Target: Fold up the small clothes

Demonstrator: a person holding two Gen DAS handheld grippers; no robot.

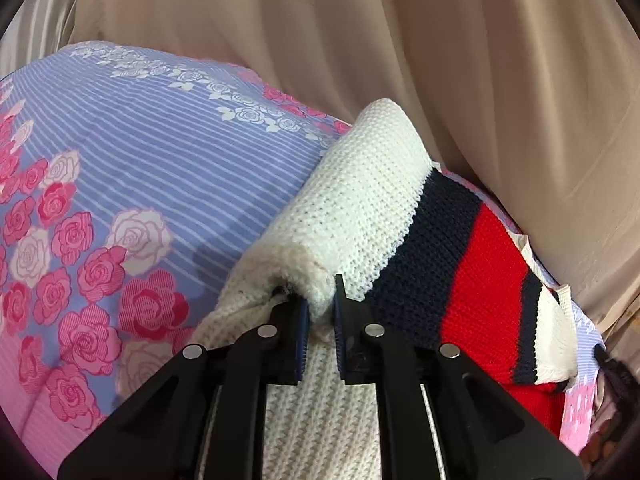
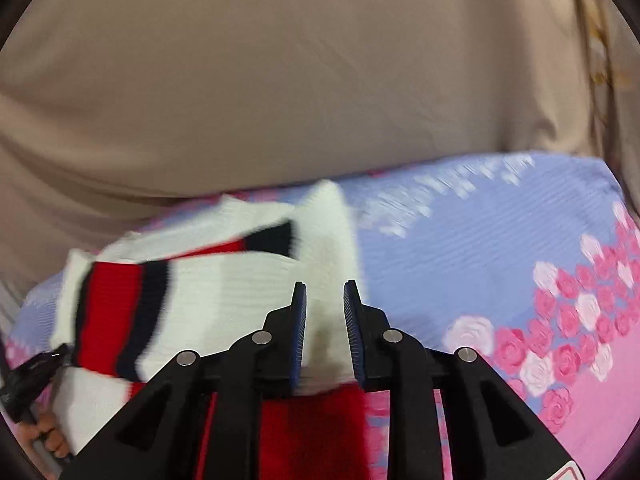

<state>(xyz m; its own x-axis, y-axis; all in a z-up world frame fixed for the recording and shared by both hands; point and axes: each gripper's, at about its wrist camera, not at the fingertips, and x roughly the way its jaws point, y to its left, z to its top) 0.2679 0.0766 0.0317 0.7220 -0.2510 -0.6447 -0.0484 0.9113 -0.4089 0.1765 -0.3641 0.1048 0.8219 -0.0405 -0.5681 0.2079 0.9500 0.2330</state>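
Note:
A small knitted sweater (image 1: 376, 216), cream with navy and red stripes, lies on a floral bedsheet (image 1: 120, 168). My left gripper (image 1: 320, 292) is shut on a thick cream fold of the sweater and holds it lifted over the striped body. In the right wrist view the sweater (image 2: 224, 280) is blurred by motion. My right gripper (image 2: 325, 292) has its jaws narrowly apart with cream knit between them; whether they pinch it cannot be told. The other gripper (image 2: 28, 376) shows at the left edge.
The sheet (image 2: 500, 264) is blue-striped with pink and white roses and a pink border. A beige curtain (image 1: 440, 60) hangs close behind the bed's far edge and also fills the upper right wrist view (image 2: 280, 80).

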